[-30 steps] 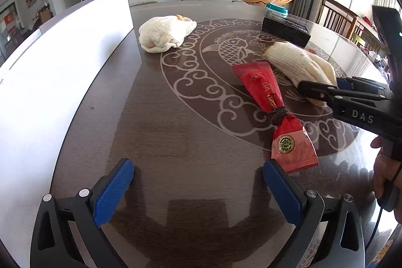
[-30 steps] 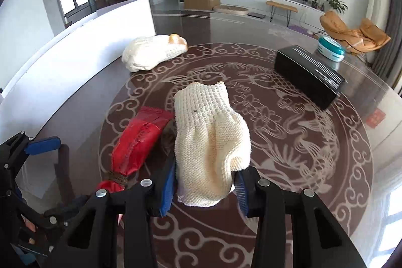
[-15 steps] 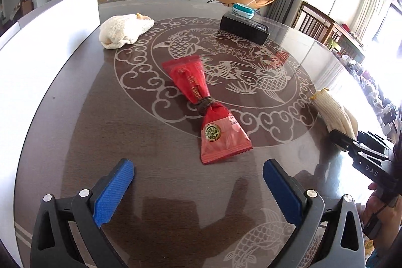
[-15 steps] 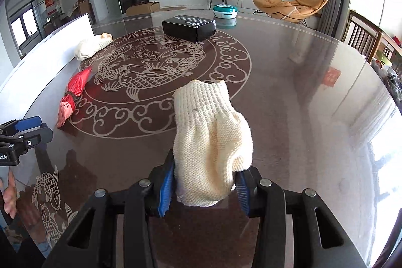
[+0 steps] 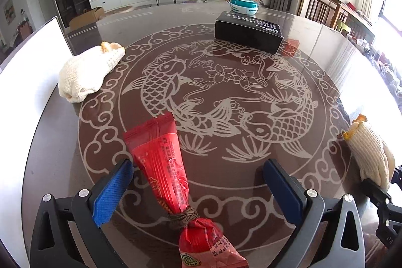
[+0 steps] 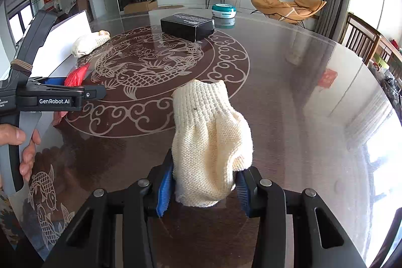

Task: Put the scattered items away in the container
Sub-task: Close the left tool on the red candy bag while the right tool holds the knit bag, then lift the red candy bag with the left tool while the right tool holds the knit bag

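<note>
Now, with the right claw (image 6: pixel 202 189) clenched on a cream glove (image 6: pixel 209 142) held above the tabletop (image 6: pixel 289 92), the wide-open left claw (image 5: pixel 198 189) should settle over the red packet's (image 5: pixel 163 162) knotted waist (no container is visible) before squeezing.

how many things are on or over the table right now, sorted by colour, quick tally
cream knit gloves: 2, one lying on the table, one held in the right gripper
red packet: 1, between the open left gripper's fingers
black box: 1
teal and white round tin: 1
total: 5
</note>
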Demonstrator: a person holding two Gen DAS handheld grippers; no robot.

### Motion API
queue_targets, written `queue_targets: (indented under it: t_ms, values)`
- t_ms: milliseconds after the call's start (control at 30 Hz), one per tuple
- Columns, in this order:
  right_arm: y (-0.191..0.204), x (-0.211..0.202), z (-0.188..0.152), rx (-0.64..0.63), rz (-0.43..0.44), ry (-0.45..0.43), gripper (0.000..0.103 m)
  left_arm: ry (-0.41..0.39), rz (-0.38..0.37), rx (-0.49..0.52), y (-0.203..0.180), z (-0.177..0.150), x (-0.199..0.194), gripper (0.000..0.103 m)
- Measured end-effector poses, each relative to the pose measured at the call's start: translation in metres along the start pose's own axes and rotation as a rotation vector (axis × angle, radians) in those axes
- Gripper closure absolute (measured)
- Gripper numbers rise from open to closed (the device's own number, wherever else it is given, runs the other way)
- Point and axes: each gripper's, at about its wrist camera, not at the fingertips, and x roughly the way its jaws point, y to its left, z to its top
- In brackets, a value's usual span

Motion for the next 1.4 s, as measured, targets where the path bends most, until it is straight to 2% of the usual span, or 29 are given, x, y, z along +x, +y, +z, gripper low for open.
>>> queue_targets:
  t_ms: [367, 433, 500, 533, 600, 667, 967, 1133, 1233, 1267, 1367, 1400]
  values:
    - [0.0, 0.0, 0.0, 0.0, 0.0, 0.0, 0.059, 0.018, 0.0, 0.009, 0.001, -0.004, -0.003, 0.0]
    - [0.0, 0.0, 0.0, 0.0, 0.001, 0.0, 0.059, -0.009, 0.004, 0.002, 0.004, -0.01, -0.008, 0.011]
    - [0.0, 0.0, 0.0, 0.0, 0.0, 0.0, 0.059, -0.03, 0.002, -0.001, 0.007, -0.013, -0.014, 0.036]
    - [0.0, 0.0, 0.0, 0.0, 0.001, 0.0, 0.059, -0.037, 0.0, 0.002, 0.008, -0.015, -0.017, 0.043]
    - [0.0, 0.0, 0.0, 0.0, 0.001, 0.0, 0.059, -0.046, -0.008, 0.008, 0.011, -0.018, -0.022, 0.069]
    - [0.0, 0.0, 0.0, 0.0, 0.001, 0.0, 0.059, -0.049, -0.017, 0.012, 0.016, -0.024, -0.027, 0.08]
    - [0.002, -0.003, -0.001, -0.013, 0.006, -0.009, 0.059, -0.051, -0.059, 0.044, 0.027, -0.064, -0.056, 0.08]
    - [0.016, -0.007, -0.002, -0.087, 0.057, -0.023, 0.059, -0.049, -0.079, 0.008, 0.035, -0.076, -0.065, 0.081]
    - [0.022, -0.008, -0.003, -0.062, 0.154, -0.019, 0.059, -0.055, -0.08, 0.003, 0.036, -0.078, -0.064, 0.081]
    - [0.027, -0.008, -0.004, -0.079, 0.138, -0.019, 0.059, -0.056, -0.074, 0.01, 0.035, -0.078, -0.064, 0.081]
    - [0.031, -0.008, -0.004, -0.083, 0.128, -0.02, 0.059, -0.06, -0.059, 0.025, 0.032, -0.076, -0.063, 0.077]
    - [0.029, -0.007, -0.004, -0.071, 0.129, -0.017, 0.053, -0.062, -0.063, 0.029, 0.031, -0.076, -0.063, 0.07]
